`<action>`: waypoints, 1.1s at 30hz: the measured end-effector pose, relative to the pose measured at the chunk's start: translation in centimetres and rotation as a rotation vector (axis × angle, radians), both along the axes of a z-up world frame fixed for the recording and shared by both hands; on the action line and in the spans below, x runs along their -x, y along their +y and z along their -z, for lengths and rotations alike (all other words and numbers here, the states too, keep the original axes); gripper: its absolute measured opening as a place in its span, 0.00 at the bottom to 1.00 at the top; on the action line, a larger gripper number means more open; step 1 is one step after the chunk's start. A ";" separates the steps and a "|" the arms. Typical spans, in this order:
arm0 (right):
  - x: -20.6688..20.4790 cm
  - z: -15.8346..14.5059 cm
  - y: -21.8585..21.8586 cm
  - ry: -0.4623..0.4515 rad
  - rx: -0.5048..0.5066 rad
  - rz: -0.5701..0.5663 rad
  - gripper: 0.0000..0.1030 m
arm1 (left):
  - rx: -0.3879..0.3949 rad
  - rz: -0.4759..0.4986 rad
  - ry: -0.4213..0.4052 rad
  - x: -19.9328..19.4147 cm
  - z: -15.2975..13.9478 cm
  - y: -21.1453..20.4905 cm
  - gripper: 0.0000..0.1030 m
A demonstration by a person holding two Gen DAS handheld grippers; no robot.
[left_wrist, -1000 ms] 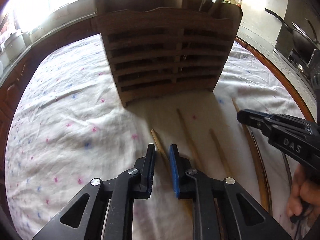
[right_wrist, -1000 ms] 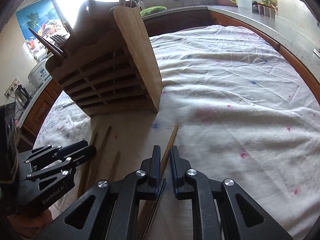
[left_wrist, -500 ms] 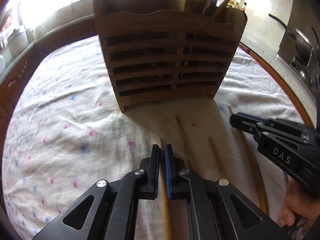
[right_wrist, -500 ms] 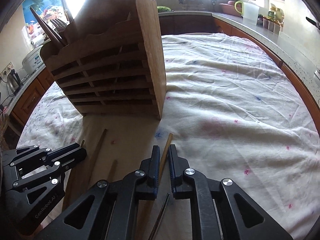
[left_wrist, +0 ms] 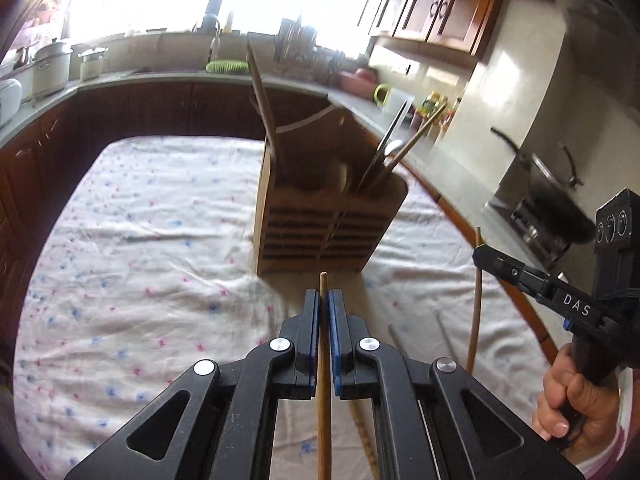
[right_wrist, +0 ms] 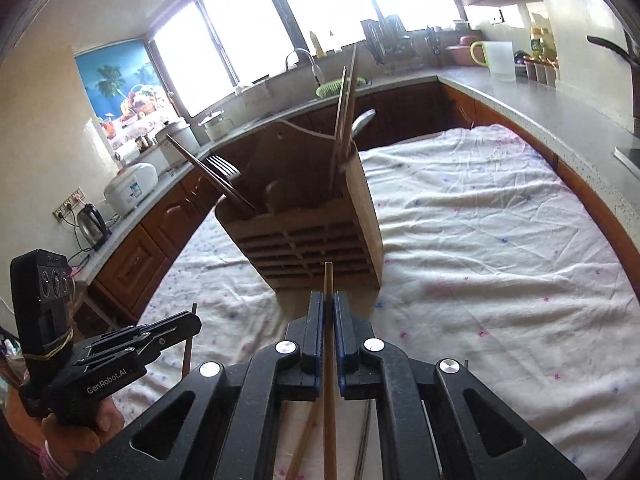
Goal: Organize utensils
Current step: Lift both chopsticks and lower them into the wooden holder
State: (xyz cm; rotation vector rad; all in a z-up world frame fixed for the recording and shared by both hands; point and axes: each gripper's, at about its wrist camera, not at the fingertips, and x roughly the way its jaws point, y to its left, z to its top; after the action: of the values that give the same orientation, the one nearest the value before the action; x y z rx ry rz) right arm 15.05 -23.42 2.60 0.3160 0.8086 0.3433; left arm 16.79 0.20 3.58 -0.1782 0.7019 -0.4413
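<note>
A slatted wooden utensil holder (left_wrist: 328, 236) (right_wrist: 316, 240) stands upright on the flowered white cloth, with chopsticks, a fork and a spoon sticking out of its top. My left gripper (left_wrist: 324, 294) is shut on a wooden chopstick (left_wrist: 323, 380), held above the cloth in front of the holder, its tip poking just past the fingers. My right gripper (right_wrist: 329, 296) is shut on a second wooden chopstick (right_wrist: 329, 400) the same way. Each view also catches the other gripper: the right (left_wrist: 478, 254), the left (right_wrist: 194, 322). More loose chopsticks (left_wrist: 442, 324) lie on the cloth below.
The cloth (left_wrist: 140, 240) covers a table ringed by a grey counter (right_wrist: 560, 96). A pot (left_wrist: 552, 200) sits on a stove at the right. A kettle (right_wrist: 94, 222), a rice cooker (right_wrist: 130, 188) and a jug (right_wrist: 498, 58) stand on the counter. A person's hand (left_wrist: 576, 404) grips the right handle.
Both grippers closed on a chopstick each and rose off the cloth. The holder now sits lower and smaller in both views, with the windows and counter showing above it.
</note>
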 end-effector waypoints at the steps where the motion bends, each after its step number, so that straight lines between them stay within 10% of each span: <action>1: 0.2 -1.0 -0.1 -0.020 -0.007 0.002 0.05 | 0.010 0.001 -0.015 0.8 -0.5 0.5 0.03; 10: 1.5 -6.7 -0.9 -0.163 -0.030 0.033 0.05 | 0.054 -0.022 -0.119 5.0 -4.2 3.8 0.03; 33: -0.7 -9.8 -1.4 -0.253 -0.037 0.067 0.05 | 0.087 -0.061 -0.256 3.0 -7.9 4.6 0.03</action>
State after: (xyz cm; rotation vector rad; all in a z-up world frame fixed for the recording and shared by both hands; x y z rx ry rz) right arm 15.73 -24.80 12.38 0.3263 0.5427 0.3287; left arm 13.82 4.79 11.48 -0.2199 0.4258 -0.4279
